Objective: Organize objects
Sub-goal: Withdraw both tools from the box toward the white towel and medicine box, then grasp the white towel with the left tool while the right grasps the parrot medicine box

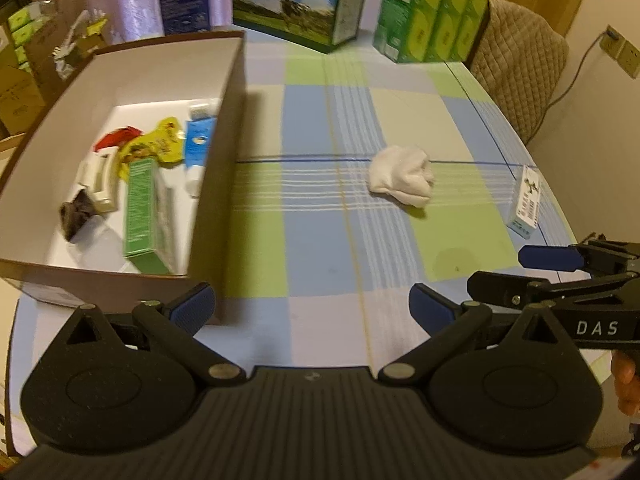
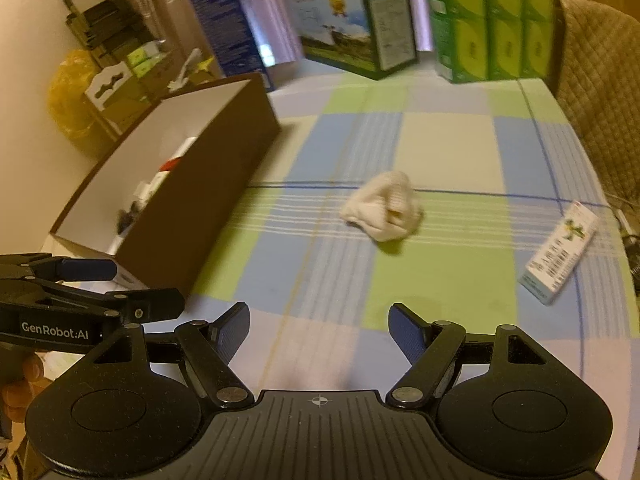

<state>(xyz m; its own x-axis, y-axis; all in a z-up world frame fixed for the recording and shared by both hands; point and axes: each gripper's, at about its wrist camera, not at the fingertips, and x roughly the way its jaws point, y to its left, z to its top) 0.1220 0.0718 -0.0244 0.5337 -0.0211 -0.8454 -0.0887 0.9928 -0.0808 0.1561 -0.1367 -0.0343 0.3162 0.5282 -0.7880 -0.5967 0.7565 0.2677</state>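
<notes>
Judging by the box (image 1: 224,128) ahead-left of my left tongs (image 1: 310,308), most of the tidying looks done: a green carton (image 1: 146,212), a blue tube (image 1: 196,148), sachets and other small things already lie inside. Left out are the crumpled white cloth (image 2: 384,208) straight ahead of my right tongs (image 2: 318,328) and a small flat packet (image 2: 560,256) further right. Both tongs gape wide, holding nothing. Underneath lies a checked tablecloth (image 2: 440,148); cartons line the far edge, a quilted chair (image 2: 600,64) beyond.

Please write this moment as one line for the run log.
left hand-held gripper: open, empty | right hand-held gripper: open, empty | white cloth, small carton: on table, outside box | box: several items inside
</notes>
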